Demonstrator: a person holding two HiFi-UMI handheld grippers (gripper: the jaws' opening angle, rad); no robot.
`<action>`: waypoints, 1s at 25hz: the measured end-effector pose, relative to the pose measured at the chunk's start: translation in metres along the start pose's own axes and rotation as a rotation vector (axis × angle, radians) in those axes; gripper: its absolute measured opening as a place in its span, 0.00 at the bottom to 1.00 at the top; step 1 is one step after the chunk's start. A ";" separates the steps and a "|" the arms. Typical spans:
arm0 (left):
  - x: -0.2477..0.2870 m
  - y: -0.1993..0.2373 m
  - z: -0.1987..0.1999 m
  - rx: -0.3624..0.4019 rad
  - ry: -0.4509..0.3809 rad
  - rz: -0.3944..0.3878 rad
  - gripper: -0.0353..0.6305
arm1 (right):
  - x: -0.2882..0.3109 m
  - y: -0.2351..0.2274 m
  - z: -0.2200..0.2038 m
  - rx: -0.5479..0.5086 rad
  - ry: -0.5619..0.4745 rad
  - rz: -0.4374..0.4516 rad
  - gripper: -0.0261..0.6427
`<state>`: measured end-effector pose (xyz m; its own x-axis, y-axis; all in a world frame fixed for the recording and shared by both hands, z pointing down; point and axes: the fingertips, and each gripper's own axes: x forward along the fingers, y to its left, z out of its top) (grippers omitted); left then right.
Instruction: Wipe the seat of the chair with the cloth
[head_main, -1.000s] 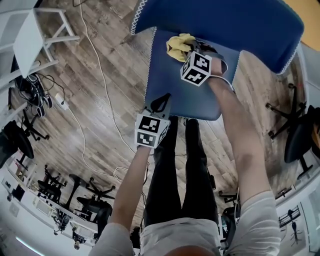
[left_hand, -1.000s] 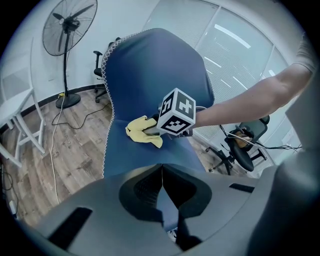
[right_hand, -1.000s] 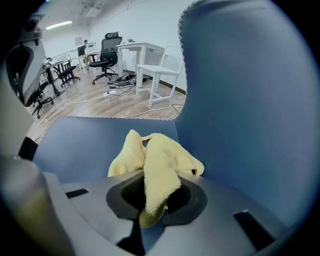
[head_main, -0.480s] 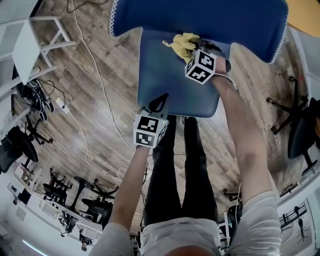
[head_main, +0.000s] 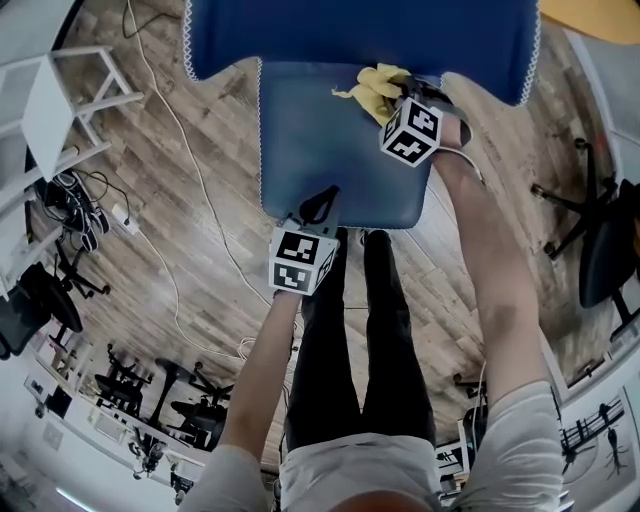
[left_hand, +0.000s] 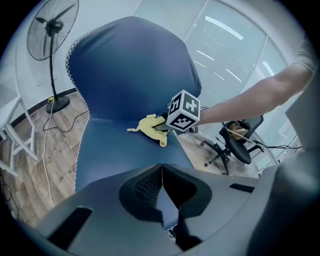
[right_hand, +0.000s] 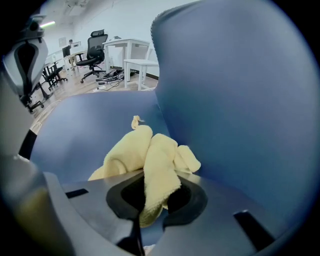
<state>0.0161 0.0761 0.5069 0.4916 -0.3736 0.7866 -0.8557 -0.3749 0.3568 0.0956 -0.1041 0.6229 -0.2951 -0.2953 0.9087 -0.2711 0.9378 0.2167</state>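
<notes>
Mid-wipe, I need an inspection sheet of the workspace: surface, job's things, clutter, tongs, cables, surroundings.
Surface: blue chair seat, with a bare fabric surface apart from the cloth.
Job's things: yellow cloth, bunched at the rear right of the seat, close to the backrest.
Clutter: nothing seen on the seat.
Grippers: right tongs are shut on the yellow cloth. Left tongs have their jaws together, hold nothing, and sit over the seat's front edge.
Cables: white cable trails across the wooden floor on the chair's left.
Surroundings: standing fan, black office chair, white table.
</notes>
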 end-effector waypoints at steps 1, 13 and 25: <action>0.002 -0.002 0.000 0.003 0.002 -0.002 0.09 | -0.001 -0.001 -0.004 0.009 0.001 -0.004 0.14; 0.009 -0.032 -0.004 0.037 0.017 -0.051 0.09 | -0.023 -0.003 -0.060 0.151 0.019 -0.046 0.14; 0.021 -0.044 0.004 0.055 0.013 -0.075 0.09 | -0.047 0.042 -0.092 0.620 -0.049 -0.108 0.14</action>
<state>0.0649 0.0811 0.5058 0.5518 -0.3316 0.7652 -0.8061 -0.4473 0.3874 0.1826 -0.0338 0.6219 -0.2735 -0.4043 0.8728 -0.7783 0.6262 0.0461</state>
